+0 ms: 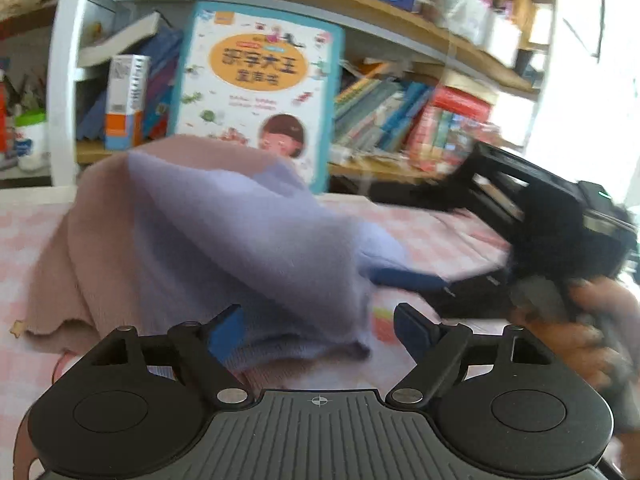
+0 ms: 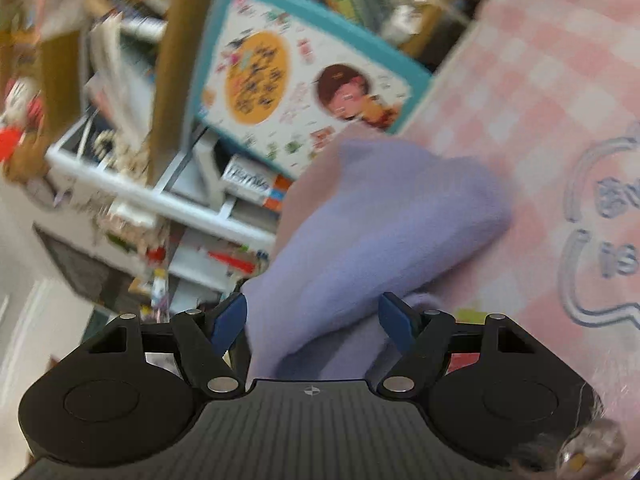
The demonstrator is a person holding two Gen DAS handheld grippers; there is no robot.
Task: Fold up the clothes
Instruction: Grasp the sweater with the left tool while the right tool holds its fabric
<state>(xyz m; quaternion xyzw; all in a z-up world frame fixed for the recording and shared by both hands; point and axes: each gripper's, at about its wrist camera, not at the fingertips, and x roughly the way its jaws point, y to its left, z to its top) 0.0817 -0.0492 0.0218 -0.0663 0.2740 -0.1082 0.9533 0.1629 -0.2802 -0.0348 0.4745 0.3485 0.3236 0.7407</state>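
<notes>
Bunched lavender-and-mauve knit garment [image 1: 224, 240]

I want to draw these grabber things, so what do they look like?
Each gripper, left and right, has a grey ribbed body with a small crosshair mark, two round black discs, black link arms with silver pins, and blue fingertips. The right one's handle wears fuzzy black fabric.

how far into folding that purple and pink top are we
Early to midway. Done: nothing lies flat or squared yet. In hand: the purple and pink top is bunched over the checked cloth, between the open left gripper and right gripper. Left: the folds and smoothing.
</notes>
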